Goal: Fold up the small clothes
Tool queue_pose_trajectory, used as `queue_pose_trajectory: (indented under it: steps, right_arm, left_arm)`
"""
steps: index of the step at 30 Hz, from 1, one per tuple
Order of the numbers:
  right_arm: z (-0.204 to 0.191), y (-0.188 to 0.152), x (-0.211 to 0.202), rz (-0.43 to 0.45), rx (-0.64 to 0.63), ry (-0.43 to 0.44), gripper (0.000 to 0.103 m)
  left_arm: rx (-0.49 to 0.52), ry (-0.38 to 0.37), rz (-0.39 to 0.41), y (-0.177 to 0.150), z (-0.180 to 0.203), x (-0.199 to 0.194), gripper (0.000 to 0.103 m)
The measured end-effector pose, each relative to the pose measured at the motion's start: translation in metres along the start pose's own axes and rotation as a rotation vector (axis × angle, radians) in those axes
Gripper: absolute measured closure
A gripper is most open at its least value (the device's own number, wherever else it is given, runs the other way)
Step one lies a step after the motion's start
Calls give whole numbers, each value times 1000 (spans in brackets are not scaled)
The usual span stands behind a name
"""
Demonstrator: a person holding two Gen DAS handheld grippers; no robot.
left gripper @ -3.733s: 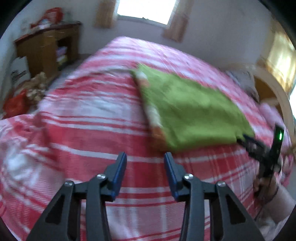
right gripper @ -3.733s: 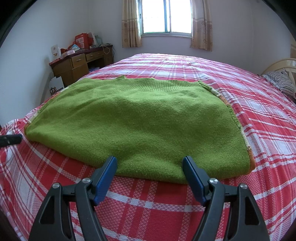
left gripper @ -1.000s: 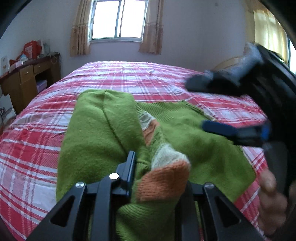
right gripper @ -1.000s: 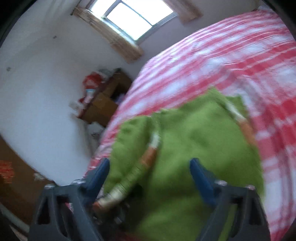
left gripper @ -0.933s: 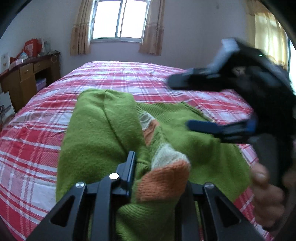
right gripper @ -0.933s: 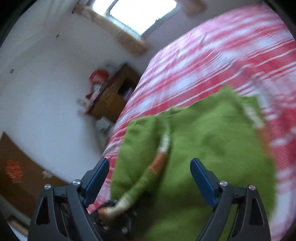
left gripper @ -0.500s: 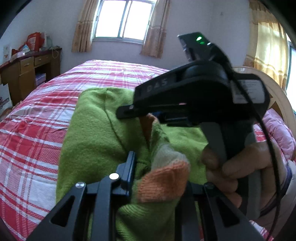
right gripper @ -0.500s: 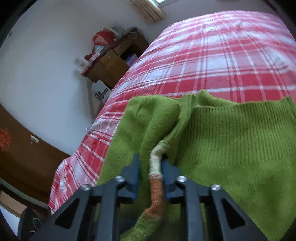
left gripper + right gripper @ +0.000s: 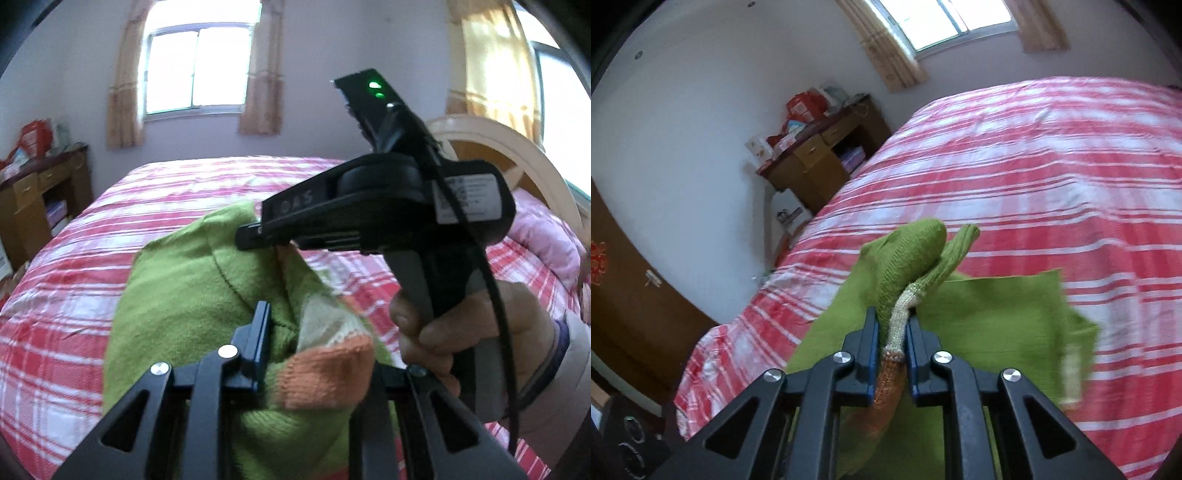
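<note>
Left wrist view: the left gripper [image 9: 314, 354] at bottom centre has its jaws clamped on the sweater [image 9: 177, 317], orange cuff bunched between them, above the bed [image 9: 74, 295]. The right gripper [image 9: 255, 236] bites the same sweater mid-frame, a hand [image 9: 461, 332] on its handle.

Right wrist view: the right gripper [image 9: 892, 350] sits low centre, jaws closing tight on the sweater [image 9: 979, 325] edge. A desk [image 9: 820, 155] at upper left carries boxes.

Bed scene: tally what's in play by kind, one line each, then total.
Green sweater: 1
Grippers: 2, the left gripper and the right gripper, each clamped on the sweater's striped edge
Bed: 1
Wooden desk: 1
Total: 5
</note>
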State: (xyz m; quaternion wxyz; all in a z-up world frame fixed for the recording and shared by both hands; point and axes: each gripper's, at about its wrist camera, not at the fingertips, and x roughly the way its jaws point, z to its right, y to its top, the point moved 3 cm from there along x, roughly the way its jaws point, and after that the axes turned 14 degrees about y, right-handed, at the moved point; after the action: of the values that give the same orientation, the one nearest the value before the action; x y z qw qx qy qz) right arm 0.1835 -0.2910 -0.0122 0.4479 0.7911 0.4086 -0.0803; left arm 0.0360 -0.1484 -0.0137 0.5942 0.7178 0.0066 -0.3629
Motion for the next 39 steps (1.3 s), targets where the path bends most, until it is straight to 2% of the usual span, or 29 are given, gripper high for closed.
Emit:
queue_pose_trajectory:
  steps: [6,9,11,14,16,18,19,21,23,26,27,29,30,31,34,36,39]
  right_arm:
    - [78,-30,-15,-34,145,-77,91]
    - [97,-46,-19,2,192,-42,91]
    - [98,-47,-21,16,187,-40,91]
    - [98,-50,-22,30,197,-48,90]
    - [96,-54,-31,40,220,-41,84]
    - [93,-62,-52,78,245,-38,83]
    - [90,-68,-68,110,249,-55,83]
    - [79,-83,-98,162,236,-96,83]
    - [64,-101,-122,180,219,-131,83]
    - [34,-125,-144,188,172,-135,83]
    - [23,-128,-146,185,152,-131,81]
    - [1,-130,-145,177,101,-121,66]
    - [-8,-129,-142,173,77,-108,47]
    - [-18,-125,-137,166,49,-93,33]
    - [-39,-115,-119,136,-44,-90,32]
    - [-43,-114,-98,55,-92,-98,33]
    - [-27,-125,-62,-82,-97,-156,55]
  left_arm:
    - [100,-21,-93,-17,59,36,82]
    - [152,7,-87,-24,71,39,82]
    - [135,-4,-91,-22,67,38,82]
    - [61,-57,-134,-24,49,30,67]
    - [49,-86,-144,-28,39,13,53]
    - [64,-90,-105,-36,23,-15,45]
    - [68,-85,-88,-39,20,-23,35]
    - [54,-45,-52,-49,-2,-49,20]
    - [19,-19,-49,-61,-28,-66,18]
    - [-32,58,-78,-74,-66,-68,18]
    - [-51,83,-94,-76,-75,-67,18]
    - [-89,118,-136,-78,-91,-59,18]
    - [-103,134,-149,-80,-93,-59,18]
    - [-112,145,-154,-81,-92,-60,18]
    - [-113,189,-156,-80,-98,-57,18]
    - [-111,214,-146,-78,-100,-54,18]
    - [-131,228,-139,-70,-103,-44,17]
